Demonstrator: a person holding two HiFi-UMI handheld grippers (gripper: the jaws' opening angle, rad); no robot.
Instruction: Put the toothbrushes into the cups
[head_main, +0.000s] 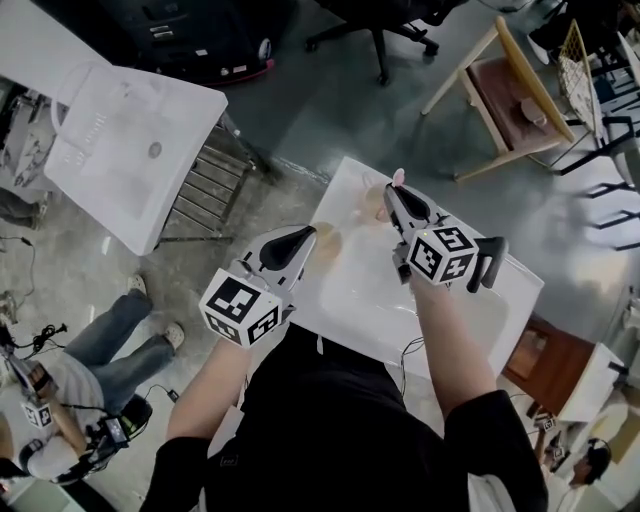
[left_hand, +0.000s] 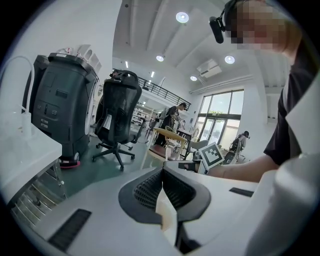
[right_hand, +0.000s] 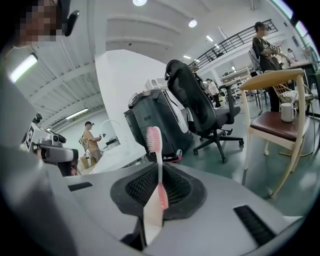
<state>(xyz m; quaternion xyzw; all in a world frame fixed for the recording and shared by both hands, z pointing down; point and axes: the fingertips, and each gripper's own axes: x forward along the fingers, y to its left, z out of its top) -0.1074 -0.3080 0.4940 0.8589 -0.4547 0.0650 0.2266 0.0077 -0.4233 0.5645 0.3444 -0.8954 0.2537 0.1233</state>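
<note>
Right claw (right_hand: 160, 180) is clamped on a pink toothbrush (right_hand: 152, 140) — the handle is pinched between the ribbed pads, and the bristle head sticks out past the tips, away from the person. Left claw (left_hand: 163, 174) has its jaws pressed together. A pale sliver shows in the seam between them, but I cannot tell whether that is a held thing or part of the claw. Seen from the head view, both claws hang over a white basin (head_main: 365, 285), the right one further out and the left near the basin's near edge.

No cup can be made out for certain in any view, and no brush is seen standing in one — so I judge the job not yet done, at least for this pink brush. What is left is to bring it over a cup, lower it into the mouth and let go. How many other brushes wait is not shown.
</note>
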